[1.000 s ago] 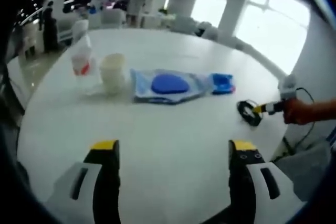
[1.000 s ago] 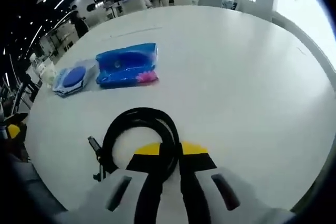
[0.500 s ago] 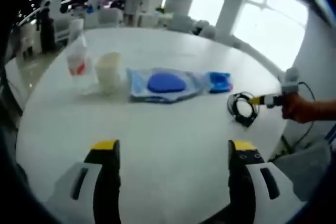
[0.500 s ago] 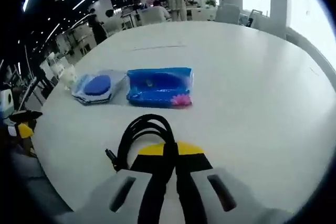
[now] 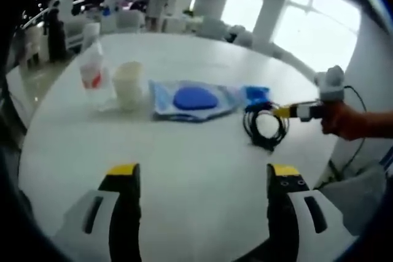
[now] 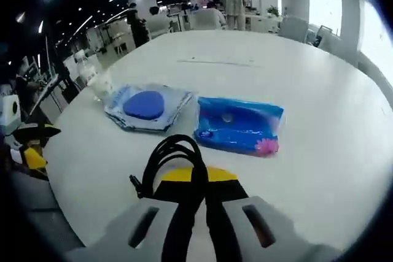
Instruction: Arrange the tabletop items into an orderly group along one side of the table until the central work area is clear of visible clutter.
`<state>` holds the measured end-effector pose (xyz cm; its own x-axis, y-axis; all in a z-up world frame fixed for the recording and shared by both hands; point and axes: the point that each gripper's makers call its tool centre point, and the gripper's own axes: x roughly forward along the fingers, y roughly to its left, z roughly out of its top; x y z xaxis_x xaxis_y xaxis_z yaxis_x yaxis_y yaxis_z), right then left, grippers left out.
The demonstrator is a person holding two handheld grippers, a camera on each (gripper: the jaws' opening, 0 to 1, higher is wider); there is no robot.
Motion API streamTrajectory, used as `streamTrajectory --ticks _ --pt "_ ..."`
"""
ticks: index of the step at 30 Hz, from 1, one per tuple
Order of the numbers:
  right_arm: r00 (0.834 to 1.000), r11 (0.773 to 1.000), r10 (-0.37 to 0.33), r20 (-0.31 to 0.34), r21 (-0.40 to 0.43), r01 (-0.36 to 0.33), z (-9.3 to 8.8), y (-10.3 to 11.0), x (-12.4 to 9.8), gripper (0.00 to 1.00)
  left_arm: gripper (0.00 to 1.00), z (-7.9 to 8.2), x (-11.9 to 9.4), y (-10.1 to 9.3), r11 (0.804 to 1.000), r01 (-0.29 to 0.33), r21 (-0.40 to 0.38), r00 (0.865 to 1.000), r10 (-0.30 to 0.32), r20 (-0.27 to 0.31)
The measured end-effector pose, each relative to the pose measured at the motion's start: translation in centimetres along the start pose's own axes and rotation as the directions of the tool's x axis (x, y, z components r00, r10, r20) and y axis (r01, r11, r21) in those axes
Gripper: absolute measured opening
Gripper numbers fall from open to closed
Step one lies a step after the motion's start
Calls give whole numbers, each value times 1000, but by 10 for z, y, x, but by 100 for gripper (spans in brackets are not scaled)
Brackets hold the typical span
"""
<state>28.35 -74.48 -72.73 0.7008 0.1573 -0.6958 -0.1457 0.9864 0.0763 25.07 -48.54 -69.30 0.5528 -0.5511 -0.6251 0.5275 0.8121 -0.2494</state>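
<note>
Your right gripper pinches the floppy black cable coil near the blue wipes pack; left gripper gapes empty.

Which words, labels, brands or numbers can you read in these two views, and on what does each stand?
None can be read.
Bottle: red label, too blurred.
Blue packet: printed marks and a pink flower, too small.
Clear pouch: print along its edge, illegible.
Cup and black cable: no text seen.
</note>
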Motion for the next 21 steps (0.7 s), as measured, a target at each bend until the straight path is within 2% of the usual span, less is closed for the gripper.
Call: streamTrajectory --ticks 8,13,21 --pt "999 1000 -9 -50 -8 9 -7 3 12 3 82 0 -1 1 1000 -1 -5 1000 1 0" --pt "996 1000 -25 -81 -2 25 -14 -3 19 4 82 -1 -1 0 1000 1 -7 1000 -1 -3" --pt "995 999 -26 -93 26 29 -21 -6 23 5 82 -1 1 0 1000 -2 6 1000 2 -6"
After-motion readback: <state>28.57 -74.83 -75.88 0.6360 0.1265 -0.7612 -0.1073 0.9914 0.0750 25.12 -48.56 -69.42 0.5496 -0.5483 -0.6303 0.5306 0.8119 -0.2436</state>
